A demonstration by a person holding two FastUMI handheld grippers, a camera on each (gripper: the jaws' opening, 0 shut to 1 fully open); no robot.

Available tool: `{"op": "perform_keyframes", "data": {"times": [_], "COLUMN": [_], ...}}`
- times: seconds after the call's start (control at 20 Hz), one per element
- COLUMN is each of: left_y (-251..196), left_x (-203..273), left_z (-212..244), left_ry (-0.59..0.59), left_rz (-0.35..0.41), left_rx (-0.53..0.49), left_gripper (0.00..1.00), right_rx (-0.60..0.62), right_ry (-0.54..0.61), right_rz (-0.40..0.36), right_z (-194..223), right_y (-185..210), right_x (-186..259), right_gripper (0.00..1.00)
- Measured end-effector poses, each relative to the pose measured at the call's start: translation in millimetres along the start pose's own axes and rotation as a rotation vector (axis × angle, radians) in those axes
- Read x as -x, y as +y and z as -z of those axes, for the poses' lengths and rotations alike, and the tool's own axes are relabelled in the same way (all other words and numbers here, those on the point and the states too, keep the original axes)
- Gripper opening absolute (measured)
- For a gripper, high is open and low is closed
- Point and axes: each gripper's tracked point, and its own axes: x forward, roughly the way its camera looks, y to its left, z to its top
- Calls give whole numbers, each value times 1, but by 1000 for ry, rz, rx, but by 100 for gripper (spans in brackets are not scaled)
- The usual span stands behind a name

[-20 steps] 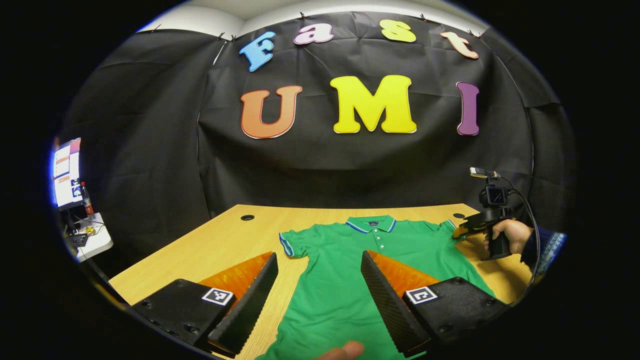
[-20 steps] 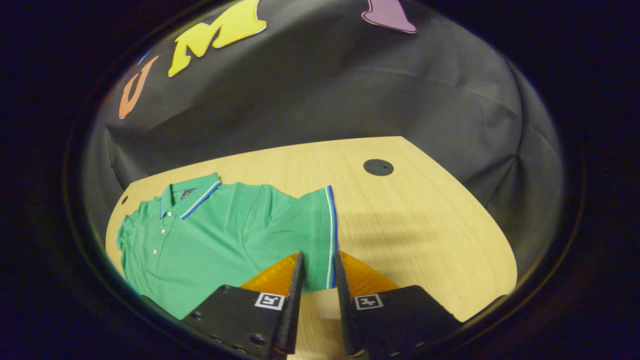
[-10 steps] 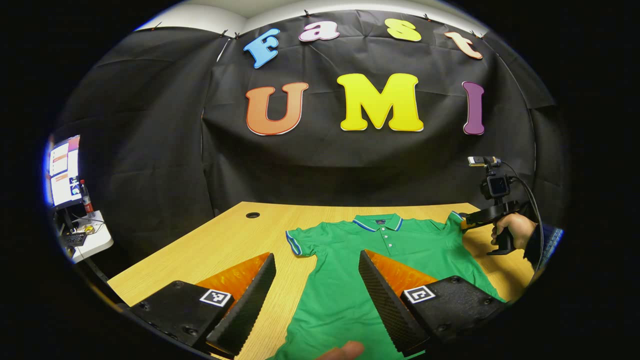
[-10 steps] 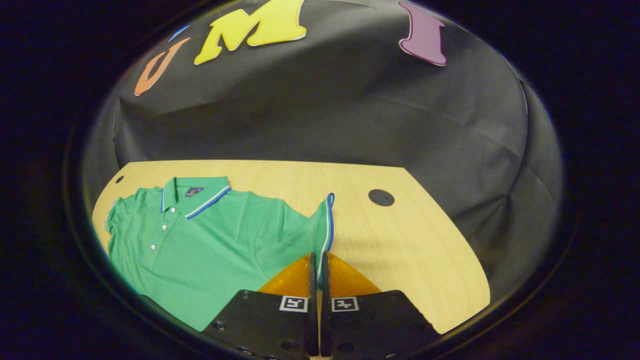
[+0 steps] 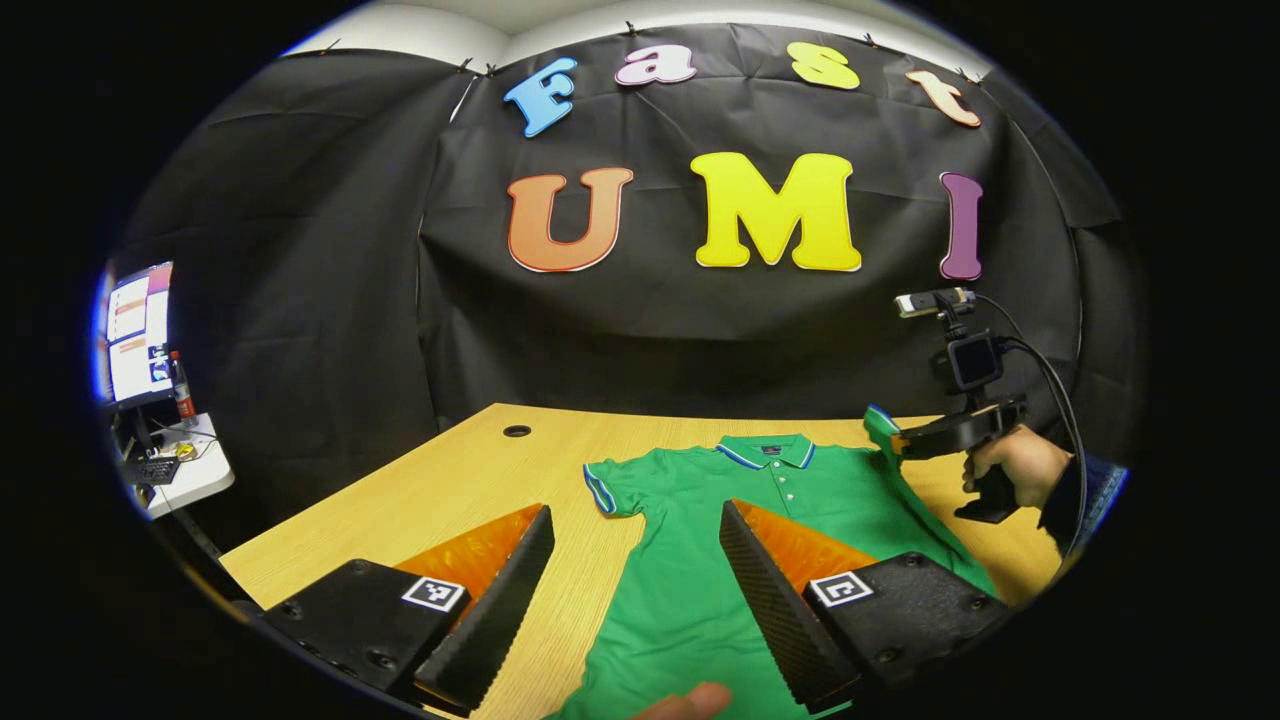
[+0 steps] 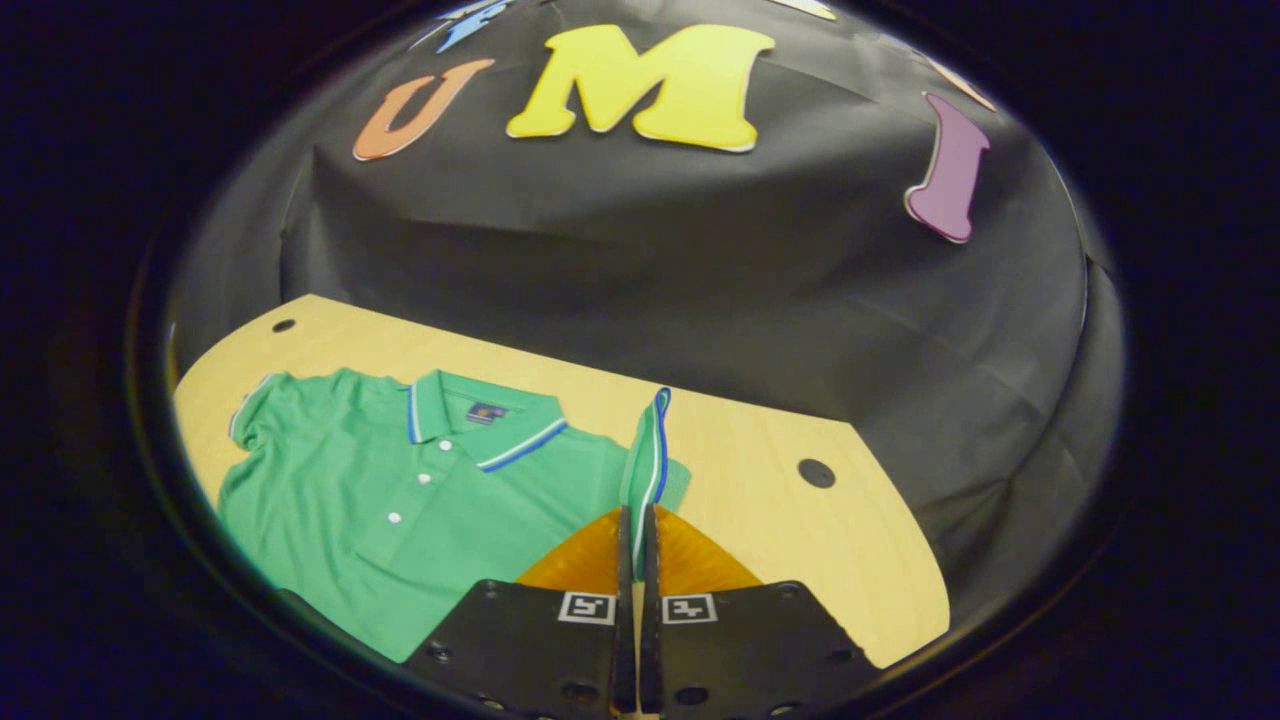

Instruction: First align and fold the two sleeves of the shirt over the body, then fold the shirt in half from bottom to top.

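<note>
Two grippers work over a green polo shirt (image 5: pixel 700 590) that lies face up on a light wooden table (image 5: pixel 470 480), its blue-and-white-trimmed collar (image 5: pixel 768 452) toward the black cloth wall. In the left gripper view, the left gripper (image 5: pixel 632 590) hangs above the near part of the shirt with its jaws spread wide and nothing between them; one finger (image 5: pixel 490 610) is over bare wood just beside the shirt's edge, the other over the green body. A fingertip (image 5: pixel 690 702) shows at the bottom edge of that view, over the cloth. The shirt's sleeve (image 5: pixel 607 487) on this side lies flat on the table with its striped cuff outward. Farther off in the same view, the right gripper (image 5: pixel 895 443) is held by a hand (image 5: pixel 1005 462) with a dark sleeve, and it has the other sleeve (image 5: pixel 882 425) pinched and raised clear of the table, the cloth pulled up from the shoulder. In the right gripper view, the right gripper (image 6: pixel 636 520) has its two fingers pressed together on that striped sleeve cuff (image 6: pixel 648 450), which stands upright between them above the table (image 6: pixel 760 500), while the shirt body (image 6: pixel 400 520) with its collar (image 6: pixel 480 420) and white buttons spreads out flat to the side. A round dark hole (image 6: pixel 816 473) in the tabletop lies beyond the lifted sleeve, and another hole (image 5: pixel 517 431) sits near the far edge in the left gripper view. A lit monitor (image 5: pixel 135 330) stands on a small side desk outside the booth.
</note>
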Motion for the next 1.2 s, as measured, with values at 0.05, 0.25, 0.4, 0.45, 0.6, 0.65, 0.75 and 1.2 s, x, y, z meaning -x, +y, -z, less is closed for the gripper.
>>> {"op": "perform_keyframes", "data": {"times": [0.05, 0.25, 0.4, 0.45, 0.6, 0.65, 0.75, 1.2], "left_y": [-3, -1, 0, -1, -1, -1, -3, -23], "left_x": [0, 0, -2, -3, -4, -3, -2, -5], "left_z": [-1, -1, 0, 2, 5, 5, 4, 15], "left_ry": [-2, -6, -1, 3, 13, 14, 10, 45], "left_rz": [11, 14, 9, 10, 7, 7, 9, 56], "left_rx": [1, -4, 3, 5, 4, 4, 2, 27], "left_gripper": [100, 100, 100, 100, 100, 100, 100, 100], "right_rx": [-12, -52, -59, -63, -71, -70, -61, -74], "right_ry": [1, -40, -112, -136, -190, -213, -252, -430], "right_rz": [-32, -166, -176, -182, -202, -206, -192, -113], "right_z": [-2, -20, -41, -48, -57, -61, -62, -38], "right_y": [15, 62, 70, 73, 82, 83, 81, 39], "right_x": [1, 18, 47, 58, 101, 117, 148, 275], "right_gripper": [2, 69, 93, 94, 96, 96, 95, 96]}}
